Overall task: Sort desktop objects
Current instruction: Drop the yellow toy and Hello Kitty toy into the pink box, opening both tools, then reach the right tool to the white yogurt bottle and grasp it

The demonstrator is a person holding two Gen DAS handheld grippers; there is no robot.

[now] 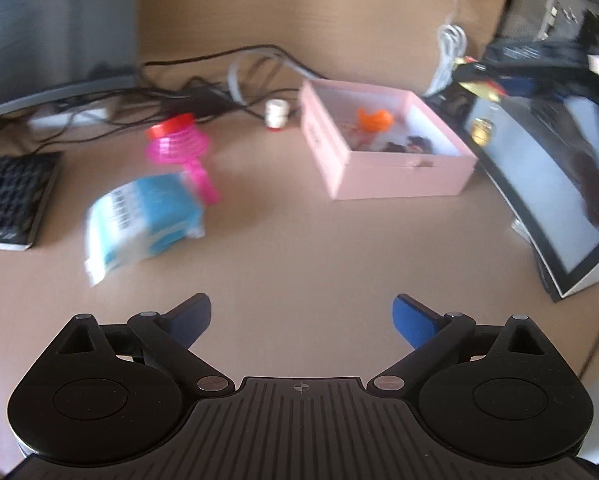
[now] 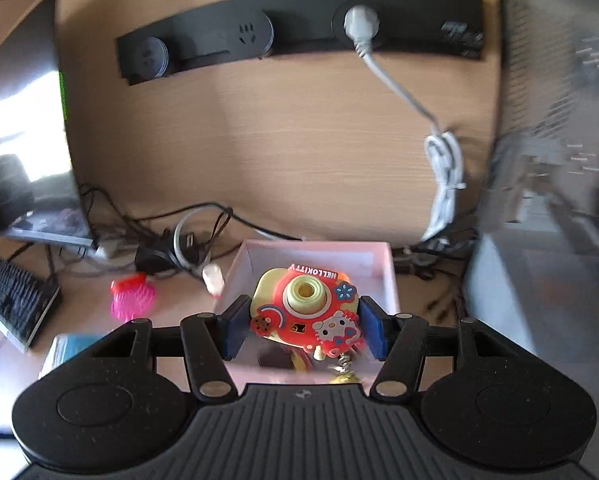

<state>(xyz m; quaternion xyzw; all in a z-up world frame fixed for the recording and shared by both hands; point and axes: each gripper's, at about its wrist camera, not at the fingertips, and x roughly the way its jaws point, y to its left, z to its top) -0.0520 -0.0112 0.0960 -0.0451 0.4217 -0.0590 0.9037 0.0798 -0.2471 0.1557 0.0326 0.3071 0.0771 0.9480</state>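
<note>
My right gripper (image 2: 304, 326) is shut on a red and yellow Hello Kitty toy camera (image 2: 305, 312) and holds it above the open pink box (image 2: 315, 254). The pink box (image 1: 395, 178) also shows in the left wrist view, with an orange toy (image 1: 374, 119) and small dark items inside. My left gripper (image 1: 301, 320) is open and empty above the bare desk. A pink and red plastic toy (image 1: 179, 144) and a blue and white tissue pack (image 1: 143, 220) lie to its front left.
A keyboard (image 1: 11, 200) lies at the left edge, a monitor (image 1: 539, 184) at the right. Tangled black cables (image 1: 171, 96) and a small white bottle (image 1: 276, 114) sit behind. A power strip (image 2: 299, 28) with a white plug is on the wall.
</note>
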